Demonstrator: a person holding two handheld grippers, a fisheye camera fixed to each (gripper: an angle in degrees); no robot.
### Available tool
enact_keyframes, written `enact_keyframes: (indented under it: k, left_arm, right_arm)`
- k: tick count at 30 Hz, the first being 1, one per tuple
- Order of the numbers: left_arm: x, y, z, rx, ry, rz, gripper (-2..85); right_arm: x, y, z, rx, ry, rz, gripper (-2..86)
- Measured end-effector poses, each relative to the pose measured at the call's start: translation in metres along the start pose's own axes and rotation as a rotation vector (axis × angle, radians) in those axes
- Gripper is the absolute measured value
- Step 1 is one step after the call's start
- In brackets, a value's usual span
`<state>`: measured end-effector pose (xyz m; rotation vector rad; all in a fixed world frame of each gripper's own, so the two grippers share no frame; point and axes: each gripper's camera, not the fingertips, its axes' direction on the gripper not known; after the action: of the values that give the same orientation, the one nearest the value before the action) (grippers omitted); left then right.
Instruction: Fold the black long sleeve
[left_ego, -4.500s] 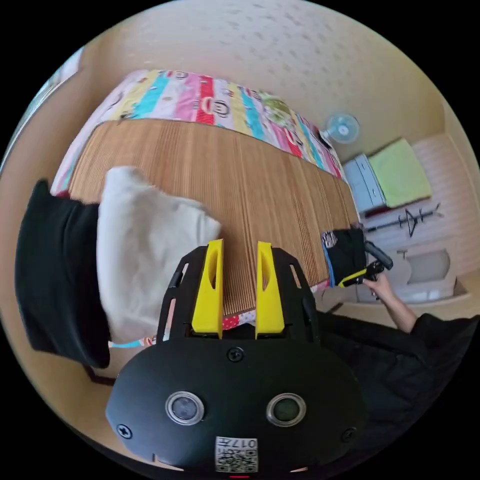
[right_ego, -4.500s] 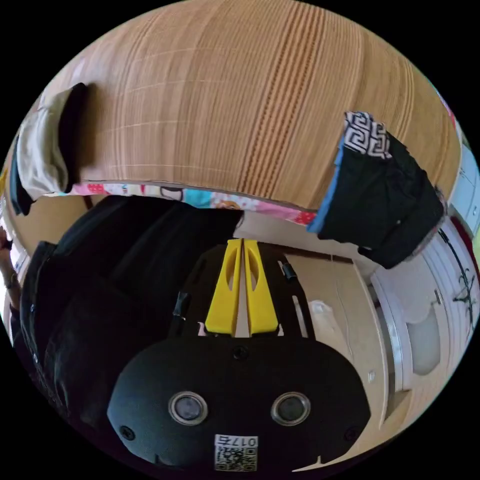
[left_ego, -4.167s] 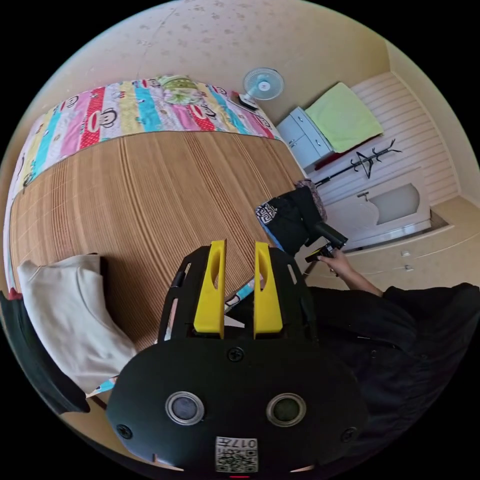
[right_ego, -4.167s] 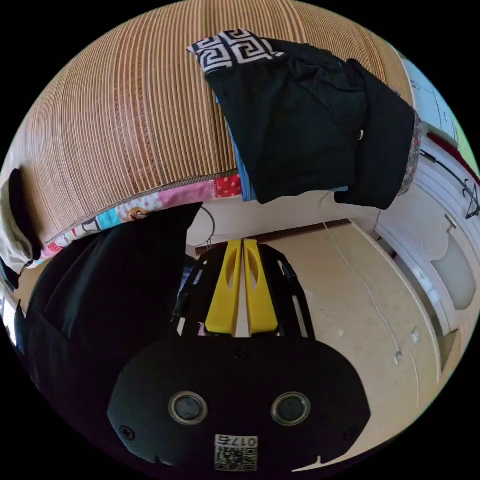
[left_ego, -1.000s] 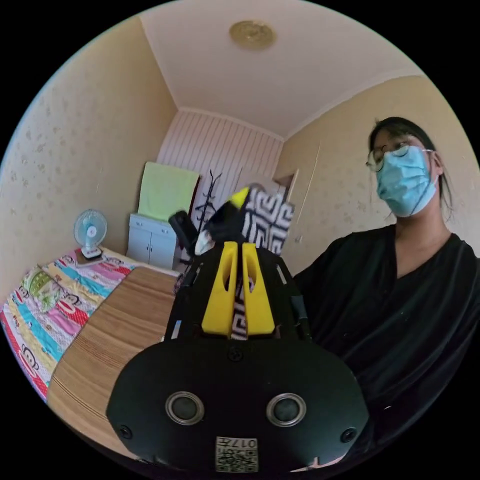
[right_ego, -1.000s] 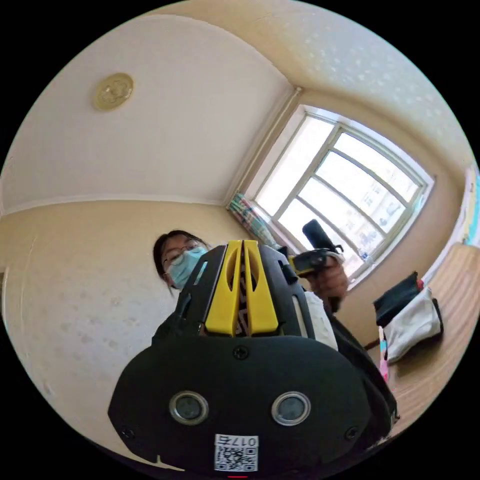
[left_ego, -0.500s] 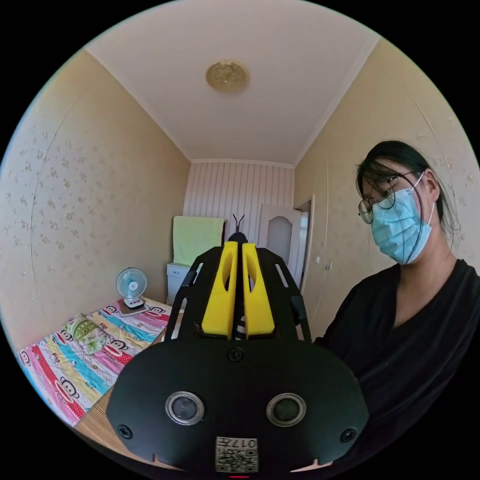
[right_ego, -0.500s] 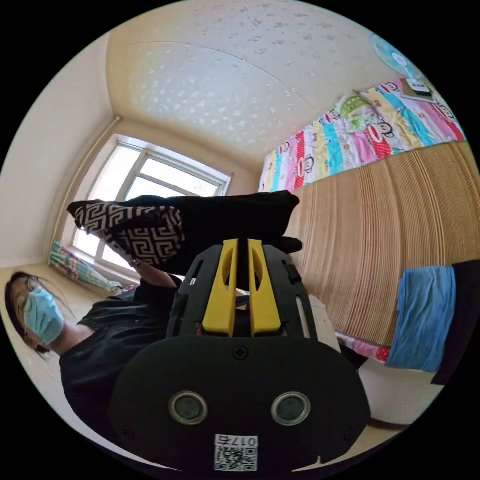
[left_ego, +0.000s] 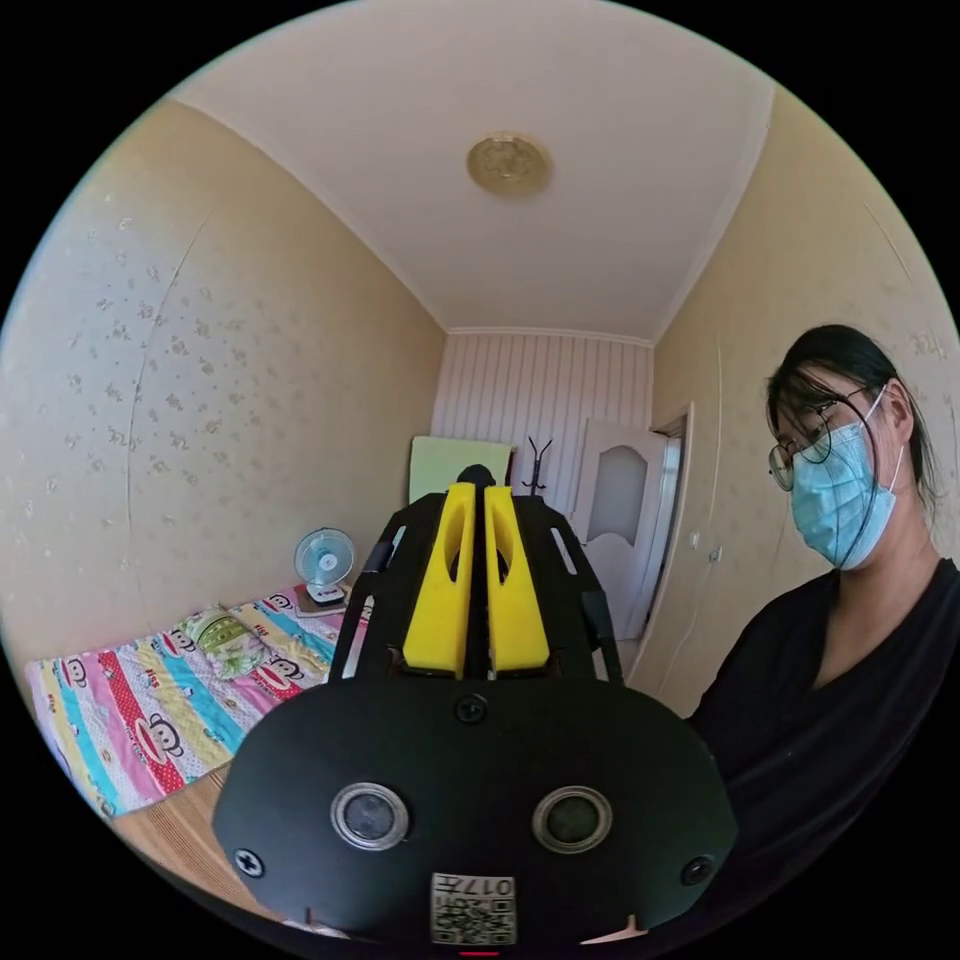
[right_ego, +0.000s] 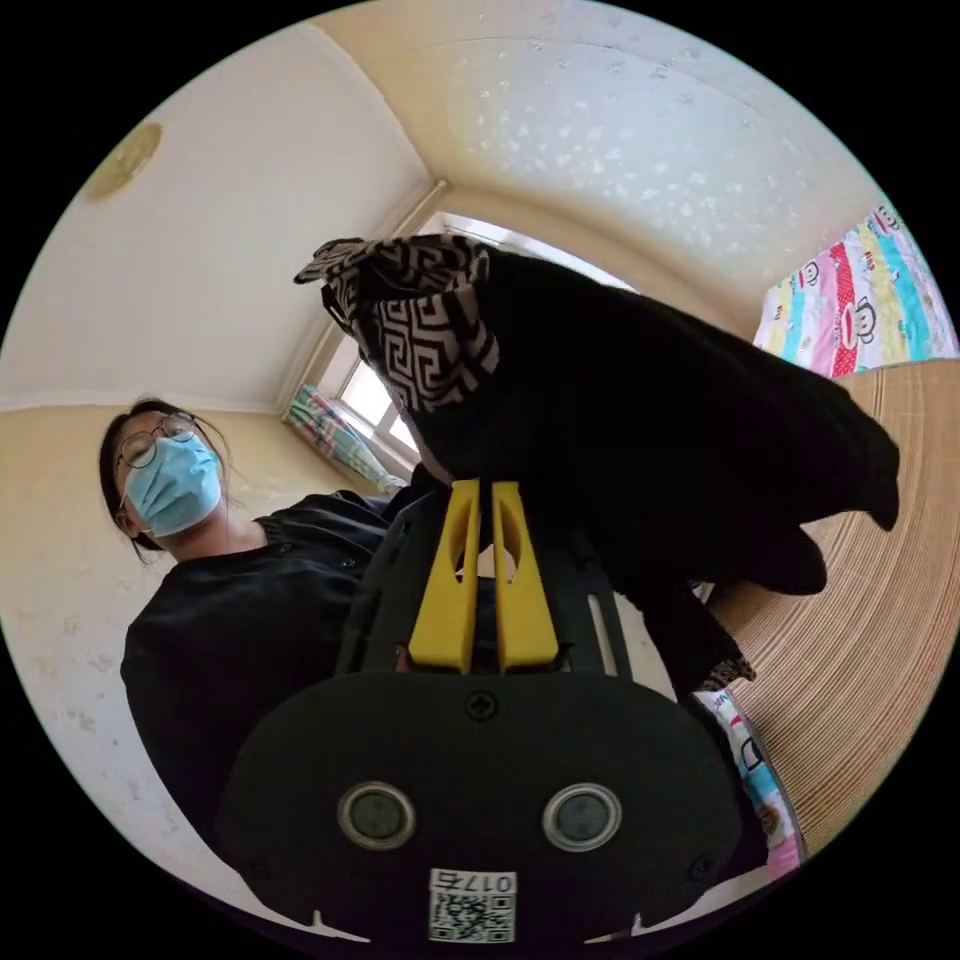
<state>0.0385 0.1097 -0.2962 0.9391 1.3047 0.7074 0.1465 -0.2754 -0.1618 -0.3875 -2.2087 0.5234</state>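
Observation:
The black long sleeve (right_ego: 640, 400) hangs in the air above the bamboo mat (right_ego: 880, 640) in the right gripper view, bunched, with a black-and-white patterned part (right_ego: 425, 340) at its upper end. My right gripper (right_ego: 479, 487) is shut on the garment's lower edge, jaws nearly touching. In the left gripper view my left gripper (left_ego: 478, 490) points up into the room, jaws close together, a dark strip of cloth between them and a bit of black cloth (left_ego: 476, 472) at the tips. The rest of the garment is hidden behind the left gripper's body.
A person in a black top (left_ego: 830, 680) stands close at the right. The bed's striped cartoon sheet (left_ego: 150, 700) and a corner of the mat (left_ego: 170, 830) lie at lower left. A small fan (left_ego: 323, 558) stands at the bed's far end, and a white door (left_ego: 620, 540) lies beyond.
Both grippers went from the bed edge to the pile at the right, took the black garment and lifted it. In the last half second the right view rolled and the garment opened out.

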Motion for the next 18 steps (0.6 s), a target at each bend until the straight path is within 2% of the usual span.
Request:
enact_keyframes:
  k: [6,8,11,13,15,18]
  left_arm:
    - [-0.057,-0.014,-0.051,-0.052,-0.082,-0.108,-0.9]
    - [-0.084,-0.009,-0.064,-0.076,-0.083,-0.181,-0.9]
    - [-0.129,0.018,-0.074,-0.126,0.015,-0.307,-0.9]
    - [-0.151,0.050,-0.077,-0.159,0.163,-0.333,-0.9]
    - [-0.156,0.074,-0.082,-0.170,0.235,-0.312,-0.9]
    - [-0.154,0.097,-0.097,-0.121,0.204,-0.331,-0.9]
  right_arm:
    - [-0.063,-0.035,-0.111,0.214,0.242,-0.075,2.2]
    - [-0.107,-0.053,-0.141,0.287,0.386,-0.146,2.0]
    - [-0.153,-0.074,-0.153,0.323,0.572,-0.202,1.8]
    - [-0.171,-0.079,-0.155,0.360,0.668,-0.232,1.8]
    - [-0.182,-0.080,-0.161,0.405,0.697,-0.251,1.8]
    - [-0.198,-0.085,-0.175,0.460,0.625,-0.310,1.8]
